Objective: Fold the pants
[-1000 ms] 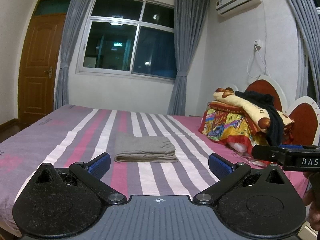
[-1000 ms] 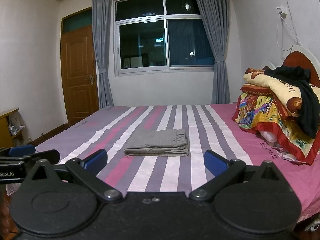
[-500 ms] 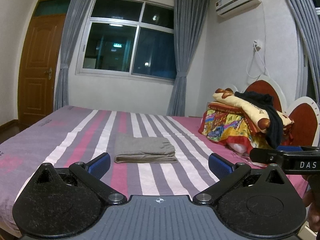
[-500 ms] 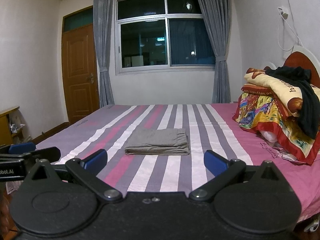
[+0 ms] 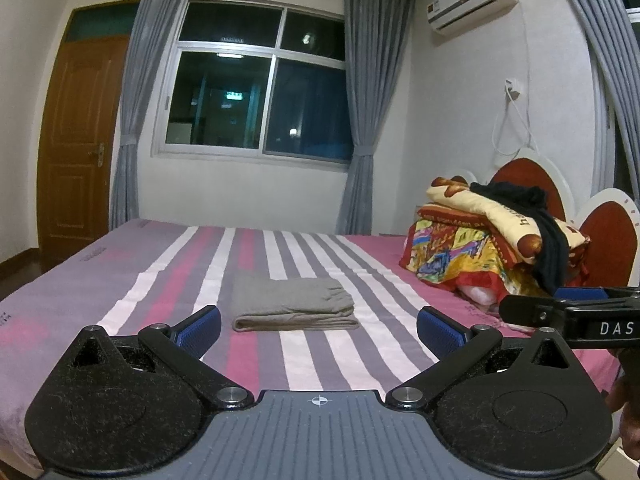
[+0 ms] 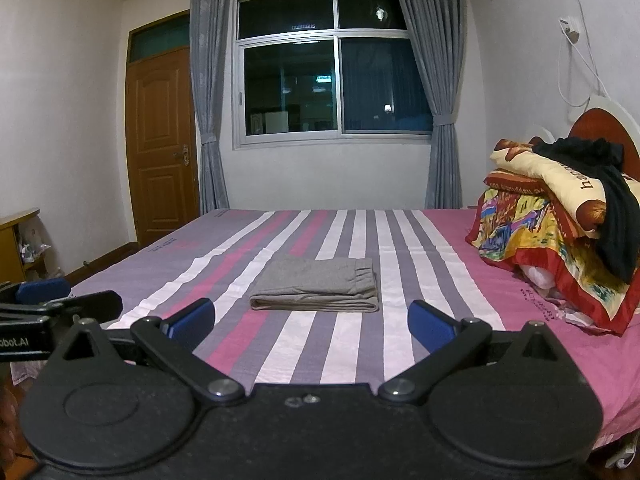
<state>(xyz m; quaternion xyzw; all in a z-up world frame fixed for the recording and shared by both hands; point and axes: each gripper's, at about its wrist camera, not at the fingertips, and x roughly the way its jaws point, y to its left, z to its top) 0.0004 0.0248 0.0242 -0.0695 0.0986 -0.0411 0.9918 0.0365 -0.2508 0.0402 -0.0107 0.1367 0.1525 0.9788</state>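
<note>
Grey pants (image 5: 294, 305) lie folded into a flat rectangle in the middle of the striped bed (image 5: 120, 280); they also show in the right wrist view as the same neat stack (image 6: 316, 285). My left gripper (image 5: 319, 326) is held back near the bed's front edge, open, with nothing between its blue pads. My right gripper (image 6: 312, 322) is likewise open and empty, well short of the pants. Each gripper appears at the edge of the other's view: the right one (image 5: 568, 314), the left one (image 6: 60, 300).
A pile of bright quilts and a black garment (image 6: 560, 220) sits at the head of the bed on the right, against a red headboard (image 5: 608, 240). A window, grey curtains and a wooden door (image 6: 162, 148) are beyond the bed. A small cabinet (image 6: 16, 240) stands at far left.
Both grippers have risen and tilted slightly, so the pants and bed sit a little lower in the views. The pants have not moved.
</note>
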